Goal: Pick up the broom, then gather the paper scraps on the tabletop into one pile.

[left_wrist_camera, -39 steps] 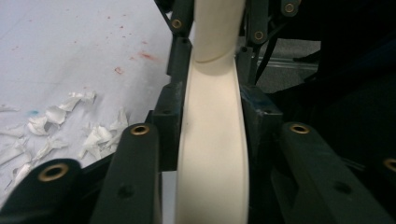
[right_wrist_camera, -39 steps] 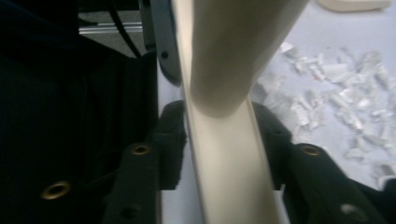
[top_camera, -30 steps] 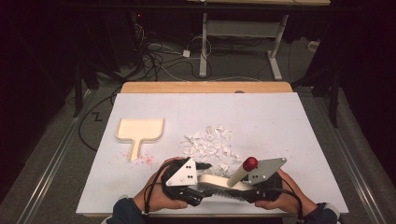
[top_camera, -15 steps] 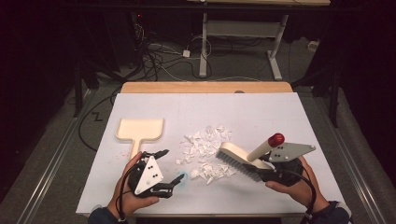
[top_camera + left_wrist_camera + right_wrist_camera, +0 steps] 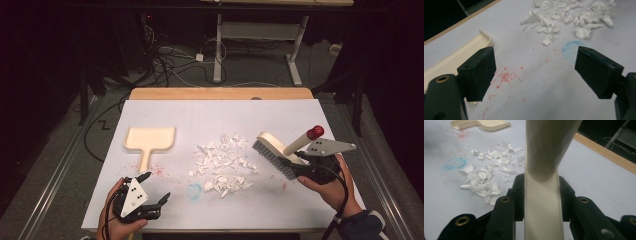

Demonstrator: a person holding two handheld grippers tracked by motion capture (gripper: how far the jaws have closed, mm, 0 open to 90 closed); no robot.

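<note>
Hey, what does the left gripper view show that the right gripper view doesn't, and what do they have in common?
Left gripper view: wide-open jaws of the left gripper with nothing between them, above red specks.

Right gripper view: the right gripper shut on the cream brush handle.

Both: the heap of white paper scraps, the blue ring mark, the cream dustpan and the white table cover.

Left hand-held gripper (image 5: 155, 189) let go of the brush (image 5: 280, 152), moving left.

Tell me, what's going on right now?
Right hand-held gripper clamps brush. Left hand-held gripper open, empty, near dustpan. Paper scraps between, unswept.
</note>
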